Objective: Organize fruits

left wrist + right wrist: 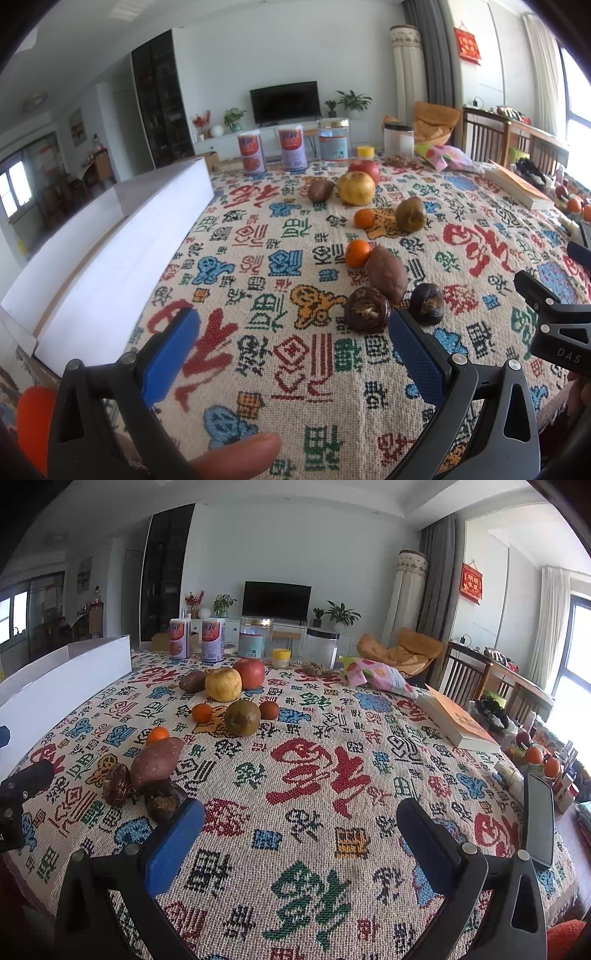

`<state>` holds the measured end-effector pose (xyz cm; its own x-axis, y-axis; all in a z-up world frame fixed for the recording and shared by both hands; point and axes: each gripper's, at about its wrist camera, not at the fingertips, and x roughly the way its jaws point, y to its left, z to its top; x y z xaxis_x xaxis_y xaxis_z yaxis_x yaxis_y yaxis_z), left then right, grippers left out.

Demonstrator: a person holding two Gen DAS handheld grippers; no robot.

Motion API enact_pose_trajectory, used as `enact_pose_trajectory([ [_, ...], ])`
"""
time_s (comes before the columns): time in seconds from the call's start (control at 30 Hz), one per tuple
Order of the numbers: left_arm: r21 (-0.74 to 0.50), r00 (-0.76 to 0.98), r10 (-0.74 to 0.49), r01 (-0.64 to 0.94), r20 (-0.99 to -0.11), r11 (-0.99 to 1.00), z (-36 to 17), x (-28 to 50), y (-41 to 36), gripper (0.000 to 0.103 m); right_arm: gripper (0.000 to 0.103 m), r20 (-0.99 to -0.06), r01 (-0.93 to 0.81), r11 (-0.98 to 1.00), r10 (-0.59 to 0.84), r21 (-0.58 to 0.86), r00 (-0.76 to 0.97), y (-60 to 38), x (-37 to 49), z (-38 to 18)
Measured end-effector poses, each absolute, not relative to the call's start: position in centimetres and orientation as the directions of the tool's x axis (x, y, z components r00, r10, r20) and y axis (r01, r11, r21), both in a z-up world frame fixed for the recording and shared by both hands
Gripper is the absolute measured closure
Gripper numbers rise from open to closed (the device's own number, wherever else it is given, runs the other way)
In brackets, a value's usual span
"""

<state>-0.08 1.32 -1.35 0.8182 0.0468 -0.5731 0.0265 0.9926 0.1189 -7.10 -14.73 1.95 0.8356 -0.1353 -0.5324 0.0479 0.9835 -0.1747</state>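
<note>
Fruits lie loose on the patterned tablecloth [258, 266]: a red apple [365, 170], a yellow pear [356, 188], a greenish-brown fruit [410, 214], two small oranges [364, 218] [357, 253], a brown sweet potato [386, 274] and two dark wrinkled fruits [366, 309] [426, 303]. My left gripper [295, 332] is open and empty, just short of the dark fruits. My right gripper [301, 823] is open and empty over bare cloth, right of the sweet potato [157, 762] and a dark fruit [164, 800]. A white box [122, 236] stands at the left.
Two cans [251, 153] [293, 147], jars [333, 142] and a yellow-lidded pot [365, 152] stand at the far edge. A snack bag [380, 675], a book [458, 720] and a phone [539, 823] lie at the right. Chairs stand beyond the right edge.
</note>
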Motion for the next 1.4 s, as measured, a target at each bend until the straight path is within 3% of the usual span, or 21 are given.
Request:
enact_pose_trajectory([
  [0.57,0.113,0.809,0.044,0.028,-0.586,0.993,-1.6,0.1,1.5,0.001,0.0,-0.535,0.053,0.985,-0.133,-0.162,0.834,-14.7,-7.0,1.7],
  [1.4,0.055,0.62,0.027,0.026,-0.784,0.998,-6.6,2.8,3.1,0.001,0.0,-0.562,0.058,0.987,-0.134,-0.152,0.816,-15.3,-6.9,1.3],
])
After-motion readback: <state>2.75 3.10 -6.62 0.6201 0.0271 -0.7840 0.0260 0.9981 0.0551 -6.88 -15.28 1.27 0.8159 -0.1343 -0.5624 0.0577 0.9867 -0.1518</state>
